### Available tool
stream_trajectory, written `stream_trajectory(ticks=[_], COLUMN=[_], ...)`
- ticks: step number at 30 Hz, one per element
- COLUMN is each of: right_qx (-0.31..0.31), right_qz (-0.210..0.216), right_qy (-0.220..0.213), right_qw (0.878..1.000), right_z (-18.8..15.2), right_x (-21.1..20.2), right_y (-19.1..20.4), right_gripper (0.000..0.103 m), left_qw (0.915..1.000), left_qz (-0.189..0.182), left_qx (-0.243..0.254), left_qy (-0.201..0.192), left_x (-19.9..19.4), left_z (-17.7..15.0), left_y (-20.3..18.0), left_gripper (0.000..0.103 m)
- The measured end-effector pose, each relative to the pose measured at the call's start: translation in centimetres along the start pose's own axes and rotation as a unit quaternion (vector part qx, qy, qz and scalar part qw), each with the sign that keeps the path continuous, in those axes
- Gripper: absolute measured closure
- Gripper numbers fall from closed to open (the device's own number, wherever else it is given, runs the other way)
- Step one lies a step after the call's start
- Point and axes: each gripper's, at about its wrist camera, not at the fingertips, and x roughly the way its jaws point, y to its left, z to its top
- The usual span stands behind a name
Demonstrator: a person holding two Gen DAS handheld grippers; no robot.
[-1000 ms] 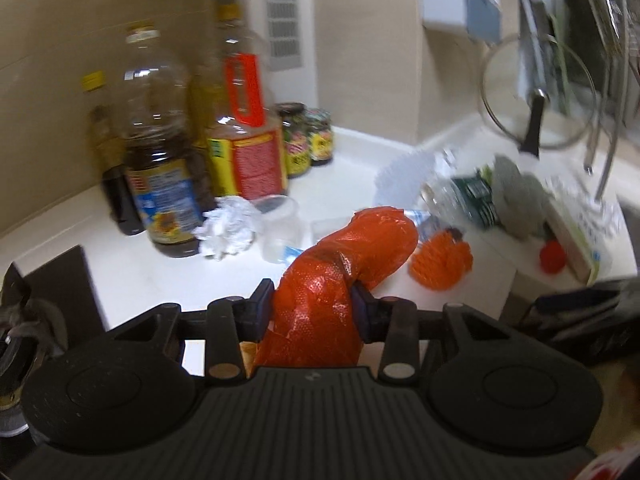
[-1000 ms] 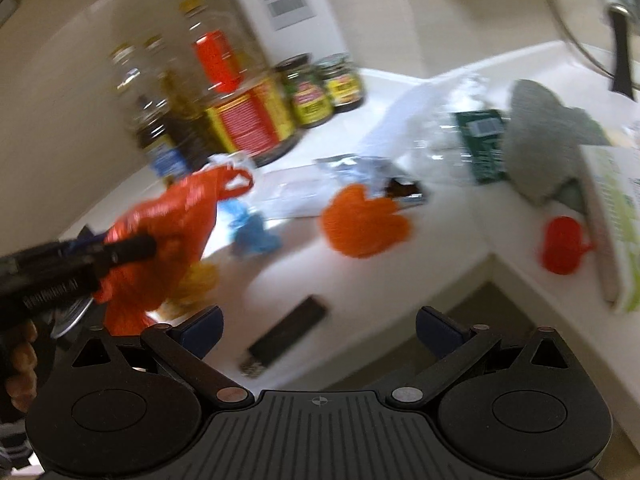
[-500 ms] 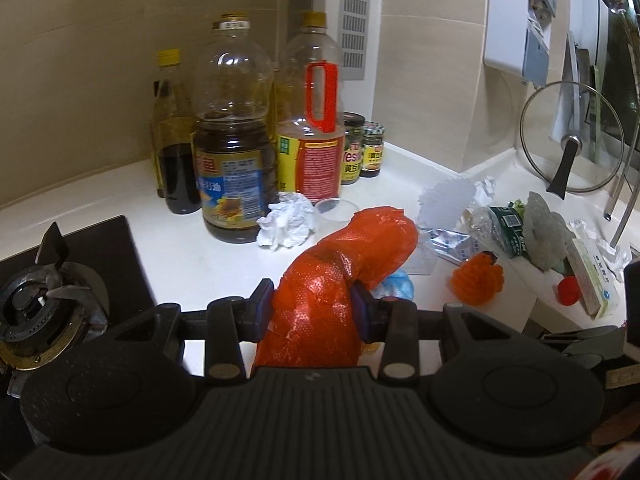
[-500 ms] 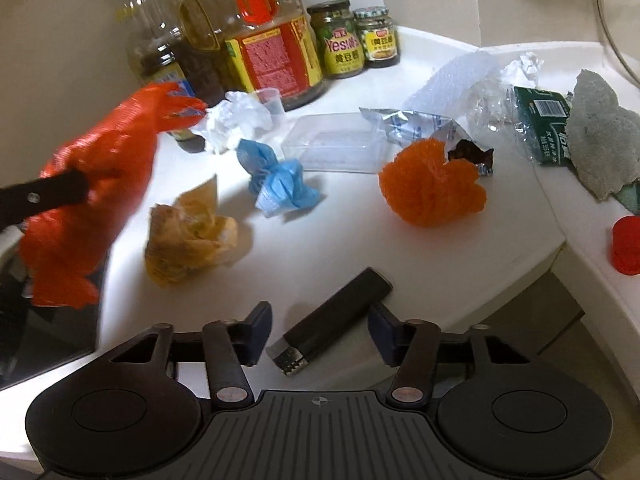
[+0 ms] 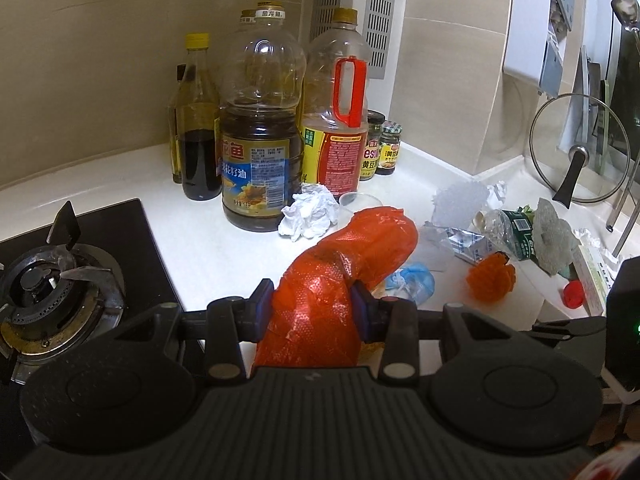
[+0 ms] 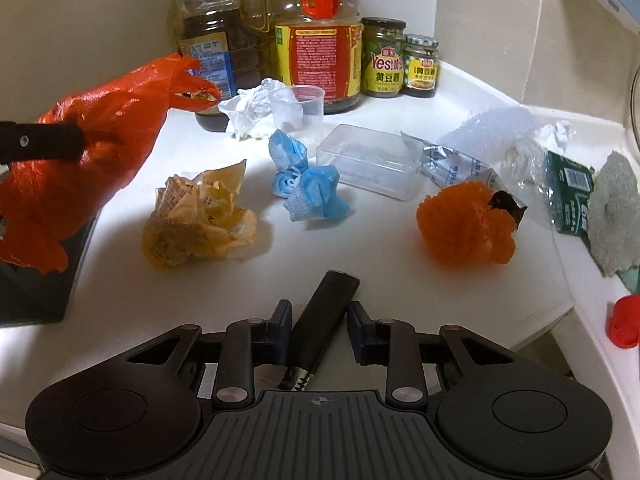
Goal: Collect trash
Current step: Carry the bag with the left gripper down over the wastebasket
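orange-red bag [image 5: 344, 268], black lighter [image 6: 320, 312], blue mask [image 6: 306, 184], yellow wrapper [image 6: 200, 220], white counter [image 6: 380, 248]

Litter-strewn countertop [image 6: 120, 304], bottles [image 6: 316, 40] behind

Both my grippers angled down over the counter [image 6: 120, 300].
My left gripper [image 5: 313, 312] clamped the orange bag [image 5: 344, 276]; my right gripper [image 6: 318, 330] was closing around the black lighter [image 6: 320, 320].

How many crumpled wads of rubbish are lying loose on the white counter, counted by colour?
White wads: 2
Blue wad: 1
Yellow wad: 1
Orange wad: 1
Total: 5
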Motion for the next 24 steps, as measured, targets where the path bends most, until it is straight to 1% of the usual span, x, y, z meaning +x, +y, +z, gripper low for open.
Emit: stream_trajectory(ticks=[3, 4, 7, 13, 16, 20, 24], right_qx=[-0.018, -0.025, -0.042, -0.029, -0.042, -0.026, 0.006], right_qz=[0.011, 0.021, 0.038, 0.032, 0.033, 0.055, 0.084], right_qy=[-0.005, -0.009, -0.009, -0.008, -0.016, -0.027, -0.045], right_qw=[1.000, 0.999, 0.998, 0.999, 0.998, 0.998, 0.995], right_z=[0.0, -0.1, -0.3, -0.6, -1.0, -1.2, -1.0], right_x=[0.1, 0.0, 0.1, -0.1, -0.3, -0.5, -1.8], right_y=[0.4, 0.5, 0.7, 0.7, 1.0, 0.0, -1.7], right_gripper=[0.076, 0.078, 0.078, 0.077, 0.079, 0.079, 0.080], left_qw=[1.0000, 1.0000, 1.0000, 0.9997, 0.9995, 0.9989, 0.9985], left_qz=[-0.002, -0.001, 0.002, 0.020, 0.028, 0.038, 0.045], left_qx=[0.001, 0.002, 0.002, -0.010, -0.016, -0.026, -0.031], left_qy=[-0.002, -0.003, -0.005, -0.003, -0.004, -0.003, 0.001], left_x=[-0.3, -0.4, -0.7, -1.4, -1.8, -2.3, -2.7], left_z=[0.0, 0.0, -0.1, -0.6, -0.8, -1.1, -1.3], left_y=[-0.1, -0.1, -0.1, -0.3, -0.4, -0.8, -1.6], left_gripper=[0.065, 0.065, 0.065, 0.065, 0.065, 0.065, 0.065])
